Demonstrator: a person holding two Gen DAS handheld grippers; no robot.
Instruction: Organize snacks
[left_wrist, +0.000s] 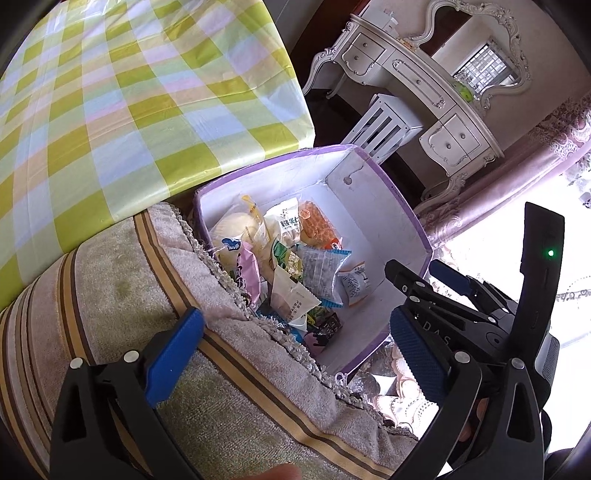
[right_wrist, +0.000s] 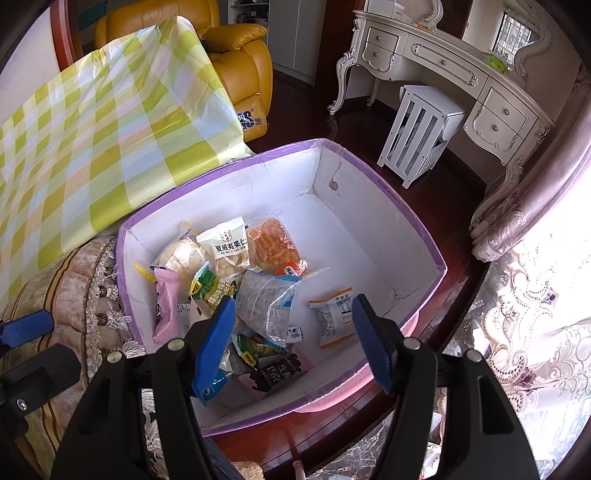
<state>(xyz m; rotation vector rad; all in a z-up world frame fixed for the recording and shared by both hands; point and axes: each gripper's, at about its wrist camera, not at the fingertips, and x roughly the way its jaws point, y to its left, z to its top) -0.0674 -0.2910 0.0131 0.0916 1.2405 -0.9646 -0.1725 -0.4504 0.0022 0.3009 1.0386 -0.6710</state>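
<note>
**Snack box, contents and surroundings**

Purple-rimmed white box (right_wrist: 406, 229): centre of the right wrist view, standing on dark wood floor beside a fringed striped cushion (left_wrist: 122, 295). Contents, heaped at its left side: nut packet (right_wrist: 227, 245), orange pastry pack (right_wrist: 273, 243), pink wrapper (right_wrist: 168, 306), clear blue-edged bag (right_wrist: 267, 302), black chocolate packet (right_wrist: 275, 371); a small white-and-orange packet (right_wrist: 332, 317) lies apart, to the right.

Right gripper (right_wrist: 295, 339): over the box's near edge, jaws partly spread, nothing between them.

Left gripper (left_wrist: 295, 350): lower frame, jaws at their widest, empty, above cushion edge.

Upper left: checked tablecloth (left_wrist: 129, 92). Upper right: white dressing table (right_wrist: 461, 85).
</note>
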